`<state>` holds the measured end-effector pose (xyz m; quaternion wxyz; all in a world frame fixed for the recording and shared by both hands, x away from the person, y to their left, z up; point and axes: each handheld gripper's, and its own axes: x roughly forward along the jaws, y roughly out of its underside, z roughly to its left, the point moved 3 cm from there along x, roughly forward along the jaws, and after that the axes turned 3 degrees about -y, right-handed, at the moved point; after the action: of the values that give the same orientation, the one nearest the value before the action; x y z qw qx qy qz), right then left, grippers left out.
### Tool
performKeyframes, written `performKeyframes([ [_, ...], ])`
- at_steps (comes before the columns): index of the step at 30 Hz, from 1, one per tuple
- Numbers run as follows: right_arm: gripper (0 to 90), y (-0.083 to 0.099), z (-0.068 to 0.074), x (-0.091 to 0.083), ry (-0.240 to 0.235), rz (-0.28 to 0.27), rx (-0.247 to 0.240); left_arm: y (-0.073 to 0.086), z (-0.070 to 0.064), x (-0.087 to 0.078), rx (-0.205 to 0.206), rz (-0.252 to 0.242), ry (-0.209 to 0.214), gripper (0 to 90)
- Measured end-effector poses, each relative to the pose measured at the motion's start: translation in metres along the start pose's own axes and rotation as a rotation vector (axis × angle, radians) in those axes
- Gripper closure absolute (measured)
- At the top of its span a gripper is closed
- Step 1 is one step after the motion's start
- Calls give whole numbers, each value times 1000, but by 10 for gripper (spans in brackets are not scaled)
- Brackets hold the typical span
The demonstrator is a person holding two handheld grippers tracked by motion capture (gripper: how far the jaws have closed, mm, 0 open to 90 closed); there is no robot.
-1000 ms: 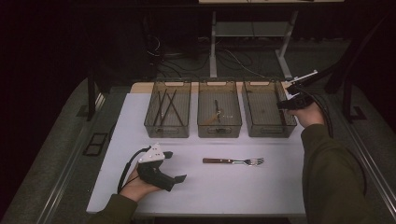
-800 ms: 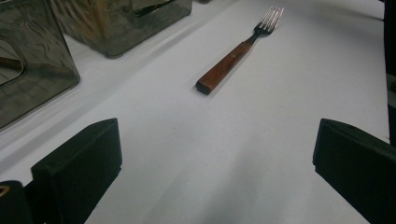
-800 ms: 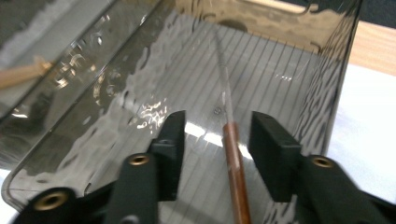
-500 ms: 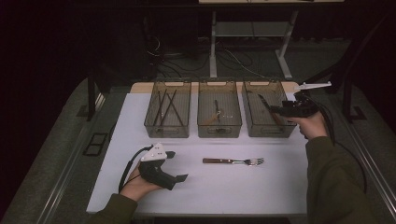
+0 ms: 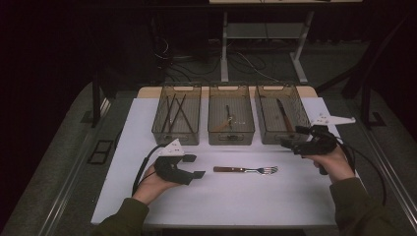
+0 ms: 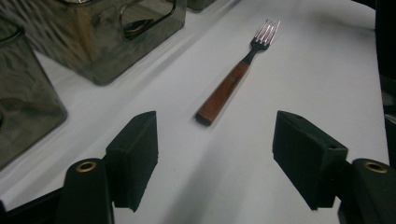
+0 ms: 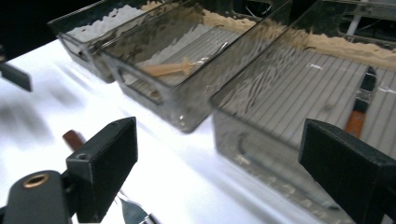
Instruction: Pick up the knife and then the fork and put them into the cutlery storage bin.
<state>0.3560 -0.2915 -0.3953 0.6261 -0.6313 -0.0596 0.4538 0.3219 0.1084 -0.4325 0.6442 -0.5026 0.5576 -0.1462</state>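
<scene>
The right claw (image 5: 295,143) has come down and back from above the right bin (image 5: 281,114) over the last second; it now hangs low at that bin's front corner, just past the tine end of the fork (image 5: 246,170), with its jaws spread wide and nothing between them. In the right gripper view the fork's tines (image 7: 133,212) show just under the jaws, and a wood-handled utensil (image 7: 357,120) lies inside the bin beyond. The fork itself has not moved: it lies flat on the white tabletop (image 5: 236,196) in front of the middle bin (image 5: 231,120), handle toward the left claw (image 5: 189,166). That claw has stayed resting on the tabletop off the handle end, jaws also spread, looking straight along the fork (image 6: 236,77) in its own view. Judging by this, one piece is already dropped off, and the fork looks to be the next thing to pick up and sort.
</scene>
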Motion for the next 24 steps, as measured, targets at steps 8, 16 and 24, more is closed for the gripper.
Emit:
performKeyframes([
  [8,115,36,21,-7,-3,-41,5,-17,0,20,34,21,28,465],
  [16,115,70,37,-8,-5,-9,-22,-31,-5,51,85,60,47,523],
  [24,115,83,47,-11,-24,5,-26,-41,-14,84,131,97,101,602],
])
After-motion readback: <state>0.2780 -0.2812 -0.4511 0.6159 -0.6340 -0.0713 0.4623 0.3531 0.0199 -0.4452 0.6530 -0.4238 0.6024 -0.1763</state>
